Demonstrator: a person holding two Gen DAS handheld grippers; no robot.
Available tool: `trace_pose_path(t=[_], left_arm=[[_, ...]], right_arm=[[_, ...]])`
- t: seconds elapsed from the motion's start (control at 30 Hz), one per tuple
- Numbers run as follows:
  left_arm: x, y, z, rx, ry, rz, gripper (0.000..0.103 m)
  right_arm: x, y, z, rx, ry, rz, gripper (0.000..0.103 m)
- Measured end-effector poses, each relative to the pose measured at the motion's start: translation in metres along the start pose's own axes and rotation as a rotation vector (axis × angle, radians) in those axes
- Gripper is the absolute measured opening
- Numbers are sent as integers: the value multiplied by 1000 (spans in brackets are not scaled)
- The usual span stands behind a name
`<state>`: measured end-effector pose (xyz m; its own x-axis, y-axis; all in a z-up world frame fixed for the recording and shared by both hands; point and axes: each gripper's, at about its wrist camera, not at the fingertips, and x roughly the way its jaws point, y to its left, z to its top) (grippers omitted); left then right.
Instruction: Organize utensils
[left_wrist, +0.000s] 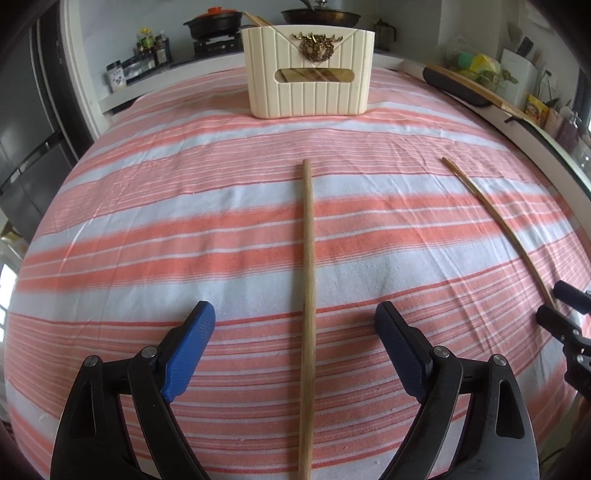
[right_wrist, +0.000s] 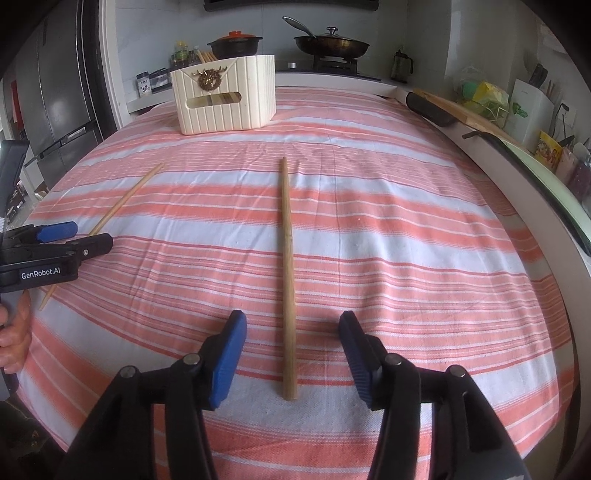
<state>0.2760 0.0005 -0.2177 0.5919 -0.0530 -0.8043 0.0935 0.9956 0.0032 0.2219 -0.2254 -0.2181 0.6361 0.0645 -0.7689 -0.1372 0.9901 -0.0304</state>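
Both of our grippers hover low over the table with nothing between their fingers. Our left gripper, black-armed with blue ribbed pads, is spread wide, and one long tan wooden chopstick lies on the cloth running straight up the gap between its fingers, touching neither pad; its near end passes out of the bottom of the left wrist view. Our right gripper is likewise spread apart, astride the second tan wooden chopstick, whose thick end rests on the cloth just behind the fingertips and whose thin end points away toward the far side. From the right wrist view we see the left gripper at the left edge above its chopstick, which lies at a slant there, and a bare hand below it. Both chopsticks lie flat and well apart on the pink-and-white striped tablecloth. At the far end of the cloth stands the cream ribbed plastic utensil holder, upright, with a gold ornament on its front and a slot handle through which wooden sticks show; more chopstick ends poke up from its back left corner. Behind it, on the counter, sit a black pot with an orange lid and a dark lidded frying pan.
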Motion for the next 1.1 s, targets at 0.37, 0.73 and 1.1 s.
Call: trace_pose_path(t=[0.37, 0.73, 1.1], left_arm=[[3, 3, 0, -11, 11, 2, 97], [-7, 16, 34, 102, 65, -144, 99], [58, 6, 92, 148, 203, -118, 80]], right_arm=[[-1, -1, -1, 6, -2, -6, 54], [0, -25, 42, 15, 113, 118, 54], [77, -6, 112, -103, 258, 161, 50]])
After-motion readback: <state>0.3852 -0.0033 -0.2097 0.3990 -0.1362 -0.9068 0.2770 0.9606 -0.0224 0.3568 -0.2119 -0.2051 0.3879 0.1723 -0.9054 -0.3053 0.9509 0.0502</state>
